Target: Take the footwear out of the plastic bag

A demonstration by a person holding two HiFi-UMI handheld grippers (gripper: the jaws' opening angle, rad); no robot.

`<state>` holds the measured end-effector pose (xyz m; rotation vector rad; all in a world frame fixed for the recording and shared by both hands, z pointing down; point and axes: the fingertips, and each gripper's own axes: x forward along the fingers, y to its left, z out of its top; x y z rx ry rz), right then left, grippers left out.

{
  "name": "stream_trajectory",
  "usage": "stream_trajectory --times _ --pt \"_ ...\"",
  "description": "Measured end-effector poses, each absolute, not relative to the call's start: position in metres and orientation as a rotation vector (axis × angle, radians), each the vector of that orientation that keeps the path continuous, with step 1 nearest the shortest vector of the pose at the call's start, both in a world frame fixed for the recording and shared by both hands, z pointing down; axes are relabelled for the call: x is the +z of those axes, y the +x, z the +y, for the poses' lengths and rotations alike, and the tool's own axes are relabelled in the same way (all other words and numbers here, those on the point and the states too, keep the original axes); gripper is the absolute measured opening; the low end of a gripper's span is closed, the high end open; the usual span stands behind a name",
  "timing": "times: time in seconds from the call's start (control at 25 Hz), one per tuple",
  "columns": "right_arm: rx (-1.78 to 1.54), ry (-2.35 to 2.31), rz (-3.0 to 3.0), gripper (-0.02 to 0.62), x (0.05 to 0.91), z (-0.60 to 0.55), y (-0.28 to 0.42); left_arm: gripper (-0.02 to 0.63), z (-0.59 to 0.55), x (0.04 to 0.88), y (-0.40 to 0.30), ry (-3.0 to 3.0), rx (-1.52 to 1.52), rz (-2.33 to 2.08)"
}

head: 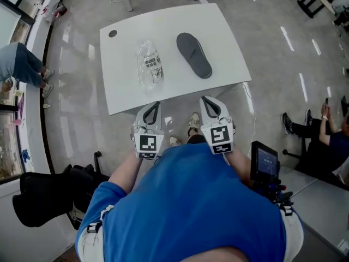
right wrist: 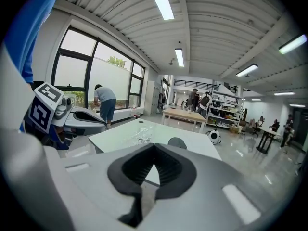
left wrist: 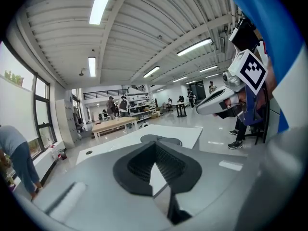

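Slipper [head: 194, 54] lying bare on the white table [head: 125, 91] in the upper middle of the frame, just right of the crumpled, seemingly empty plastic bag [head: 149, 64], so the task looks finished, with the left gripper [head: 156, 105] and right gripper [head: 205, 99] both closed on nothing below the table's near edge.

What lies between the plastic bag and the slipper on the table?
Nothing: bare table separates the plastic bag and the slipper, seen in the head view.

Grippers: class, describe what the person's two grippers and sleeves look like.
The left gripper and right gripper are pale grey shells tapering to a point, with black ribbed fingers. Each carries a white cube with black square markers. The person wears a blue short-sleeved shirt.
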<state>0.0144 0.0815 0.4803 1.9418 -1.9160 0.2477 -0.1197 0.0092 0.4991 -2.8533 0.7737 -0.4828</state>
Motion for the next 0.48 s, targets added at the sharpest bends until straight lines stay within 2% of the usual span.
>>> stream_trajectory --times 0.48 --pt "0.233 1.923 -1.954 0.003 0.478 0.087 0.006 0.006 0.02 0.487 -0.114 -2.801 -0.474 0.797"
